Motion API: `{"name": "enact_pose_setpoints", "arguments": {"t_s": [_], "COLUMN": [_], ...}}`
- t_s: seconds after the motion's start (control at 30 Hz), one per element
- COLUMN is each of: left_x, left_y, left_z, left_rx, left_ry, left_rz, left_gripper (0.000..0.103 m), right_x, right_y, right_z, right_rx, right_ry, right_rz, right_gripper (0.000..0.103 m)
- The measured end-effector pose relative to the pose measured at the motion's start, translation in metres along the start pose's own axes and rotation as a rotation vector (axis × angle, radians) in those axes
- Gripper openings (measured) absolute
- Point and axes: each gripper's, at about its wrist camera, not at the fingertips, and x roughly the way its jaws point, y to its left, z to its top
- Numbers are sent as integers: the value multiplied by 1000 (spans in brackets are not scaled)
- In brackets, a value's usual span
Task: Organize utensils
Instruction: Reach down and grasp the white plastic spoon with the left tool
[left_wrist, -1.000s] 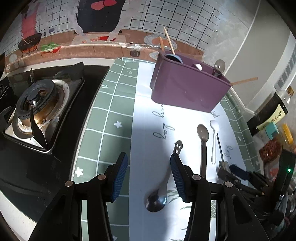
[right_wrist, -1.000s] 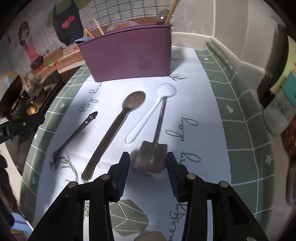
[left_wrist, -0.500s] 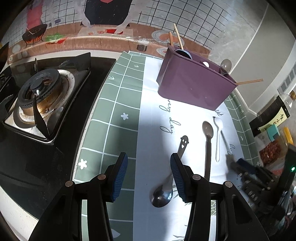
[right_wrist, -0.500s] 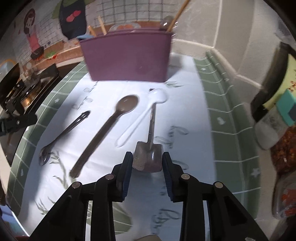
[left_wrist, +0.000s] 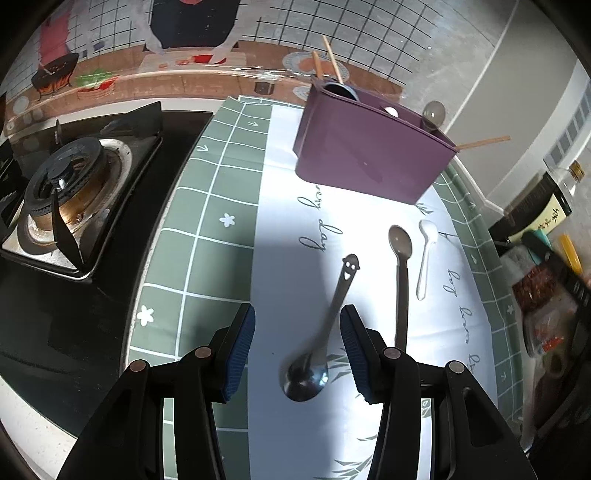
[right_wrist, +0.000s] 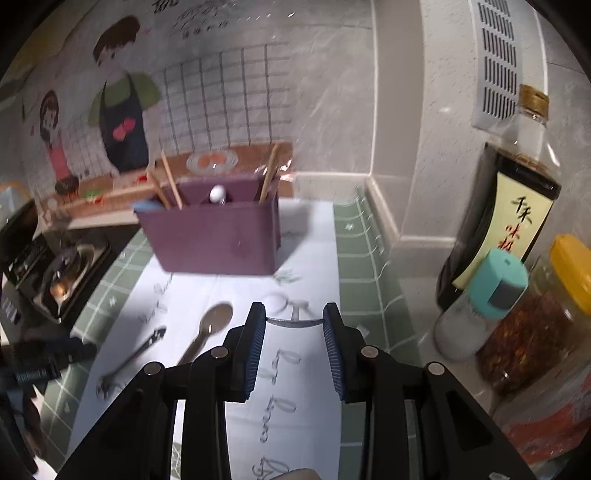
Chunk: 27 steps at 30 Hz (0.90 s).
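Shovel spoon (right_wrist: 293, 323) lifted off mat (right_wrist: 303, 387).

Purple utensil holder (left_wrist: 369, 155) stands upright at the far end of the surface, holding wooden chopsticks (left_wrist: 327, 59), a white spoon (left_wrist: 390, 110) and a metal spoon (left_wrist: 433, 112). In front of it, three utensils lie flat and apart: a steel spoon (left_wrist: 325, 332) with a smiley-face handle end, bowl nearest; a brown spoon (left_wrist: 400, 266); a white plastic spoon (left_wrist: 425, 254). A thin curved metal edge (right_wrist: 293, 324) sits between the right jaws.
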Motion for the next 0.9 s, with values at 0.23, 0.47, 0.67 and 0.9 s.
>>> {"name": "enact_pose_setpoints", "arguments": {"t_s": [0.23, 0.47, 0.67, 0.9], "left_x": [9, 40, 76, 132], "left_y": [-22, -85, -140, -182], "left_z": [4, 32, 52, 72], "left_rx": [64, 212, 334, 424], "left_ry": [30, 55, 63, 96], "left_rz": [-46, -131, -218, -109], "left_gripper": [53, 52, 40, 41], "right_x": [-10, -21, -30, -43], "right_y": [-12, -21, -36, -69], "right_z": [20, 27, 17, 2], "right_rx": [49, 66, 93, 177], "right_ry": [-63, -101, -113, -119], "right_rz": [8, -1, -42, -94], "right_gripper": [29, 29, 29, 29]}}
